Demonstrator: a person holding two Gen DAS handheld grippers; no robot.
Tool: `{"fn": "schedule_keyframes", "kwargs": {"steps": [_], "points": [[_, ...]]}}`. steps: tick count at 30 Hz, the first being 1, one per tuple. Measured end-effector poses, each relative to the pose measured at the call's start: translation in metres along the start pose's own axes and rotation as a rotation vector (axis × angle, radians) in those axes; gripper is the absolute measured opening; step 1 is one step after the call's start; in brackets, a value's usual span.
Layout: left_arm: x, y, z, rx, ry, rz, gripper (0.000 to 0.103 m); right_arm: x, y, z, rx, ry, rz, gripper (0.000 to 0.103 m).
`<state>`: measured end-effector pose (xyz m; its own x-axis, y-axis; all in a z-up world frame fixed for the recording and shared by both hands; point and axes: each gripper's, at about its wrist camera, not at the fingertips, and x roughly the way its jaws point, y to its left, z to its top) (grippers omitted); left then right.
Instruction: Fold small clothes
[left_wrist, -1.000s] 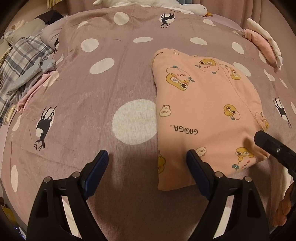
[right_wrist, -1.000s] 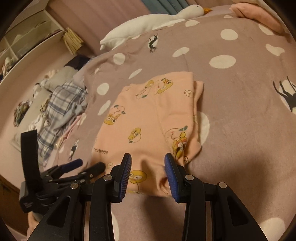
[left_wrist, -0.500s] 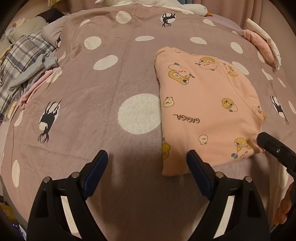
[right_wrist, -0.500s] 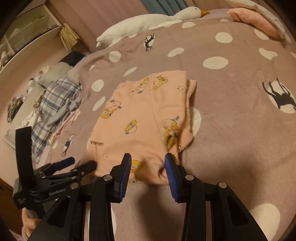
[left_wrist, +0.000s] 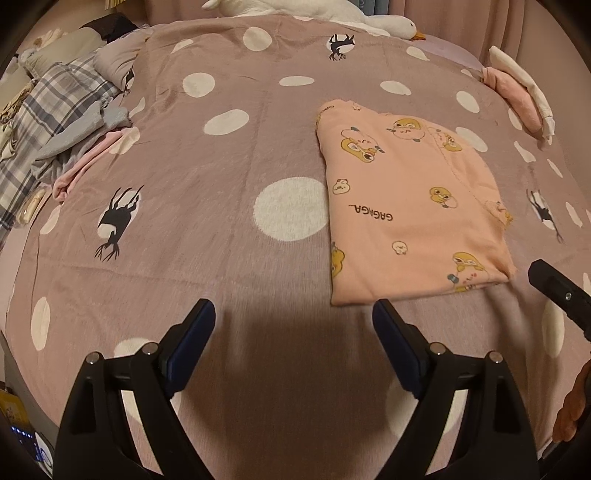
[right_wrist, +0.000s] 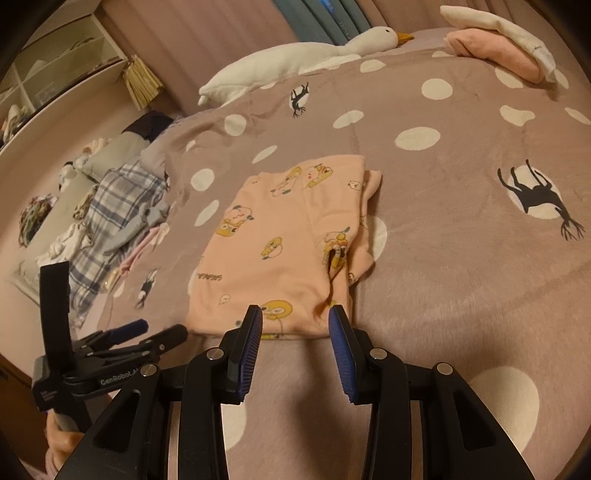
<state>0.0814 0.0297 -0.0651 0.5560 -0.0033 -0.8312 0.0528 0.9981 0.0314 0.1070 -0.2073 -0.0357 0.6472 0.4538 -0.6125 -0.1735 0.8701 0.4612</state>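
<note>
A folded peach garment with yellow cartoon prints lies flat on the mauve dotted bedspread. It also shows in the right wrist view. My left gripper is open and empty, just short of the garment's near left corner. My right gripper is open and empty, at the garment's near edge without holding it. The left gripper shows in the right wrist view, low at the left. Part of the right gripper's body shows at the right of the left wrist view.
A pile of plaid and grey clothes lies at the bed's left side. A folded pink and white stack sits at the far right. A white goose plush lies at the head of the bed. Shelves stand at left.
Both grippers have drawn back toward me from the garment. The garment looks farther away and lies still. Both jaws stay open.
</note>
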Motion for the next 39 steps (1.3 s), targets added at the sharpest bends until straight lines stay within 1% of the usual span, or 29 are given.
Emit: {"fn": "schedule_keyframes", "kwargs": {"steps": [3,4,5,6,7,8,12,14,16,18,20,21,26,29,31,34,37,39], "points": [[-0.014,0.000,-0.003,0.000,-0.023,-0.008,0.093,-0.009,0.007,-0.003,-0.021,-0.016,-0.008,0.040],[-0.019,0.000,-0.005,0.000,-0.034,-0.011,0.094,-0.011,0.009,-0.004,-0.024,-0.019,-0.011,0.042],[-0.023,0.000,-0.006,0.000,-0.042,-0.013,0.095,-0.014,0.011,-0.005,-0.025,-0.023,-0.017,0.049],[-0.028,-0.001,-0.007,0.000,-0.052,-0.016,0.098,-0.018,0.014,-0.006,-0.027,-0.029,-0.025,0.055],[-0.033,-0.001,-0.008,-0.001,-0.063,-0.021,0.101,-0.021,0.015,-0.007,-0.026,-0.034,-0.033,0.064],[-0.038,-0.001,-0.010,-0.006,-0.075,-0.024,0.103,-0.025,0.016,-0.008,-0.024,-0.043,-0.041,0.068],[-0.057,-0.003,-0.016,-0.018,-0.106,-0.045,0.102,-0.040,0.023,-0.012,-0.033,-0.063,-0.067,0.071],[-0.063,-0.003,-0.018,-0.019,-0.113,-0.050,0.102,-0.046,0.027,-0.014,-0.048,-0.071,-0.083,0.076],[-0.069,-0.004,-0.020,-0.023,-0.122,-0.052,0.102,-0.053,0.032,-0.015,-0.076,-0.085,-0.100,0.077],[-0.077,-0.003,-0.022,-0.042,-0.132,-0.059,0.102,-0.058,0.037,-0.017,-0.098,-0.096,-0.115,0.081],[-0.083,-0.003,-0.023,-0.058,-0.136,-0.071,0.102,-0.065,0.043,-0.018,-0.123,-0.117,-0.137,0.088],[-0.086,-0.003,-0.024,-0.064,-0.138,-0.078,0.102,-0.068,0.045,-0.019,-0.134,-0.128,-0.144,0.089],[-0.103,-0.005,-0.027,-0.073,-0.158,-0.088,0.103,-0.085,0.057,-0.022,-0.167,-0.183,-0.176,0.102],[-0.115,-0.006,-0.028,-0.077,-0.177,-0.060,0.103,-0.093,0.063,-0.022,-0.189,-0.214,-0.209,0.102],[-0.122,-0.007,-0.029,-0.075,-0.195,-0.065,0.103,-0.096,0.066,-0.022,-0.198,-0.232,-0.237,0.102],[-0.131,-0.006,-0.030,-0.076,-0.206,-0.083,0.103,-0.097,0.069,-0.022,-0.207,-0.229,-0.272,0.102],[-0.136,-0.007,-0.030,-0.067,-0.216,-0.064,0.103,-0.099,0.072,-0.023,-0.208,-0.228,-0.305,0.102],[-0.139,-0.009,-0.031,-0.057,-0.221,-0.061,0.103,-0.103,0.075,-0.024,-0.212,-0.241,-0.308,0.102]]}}
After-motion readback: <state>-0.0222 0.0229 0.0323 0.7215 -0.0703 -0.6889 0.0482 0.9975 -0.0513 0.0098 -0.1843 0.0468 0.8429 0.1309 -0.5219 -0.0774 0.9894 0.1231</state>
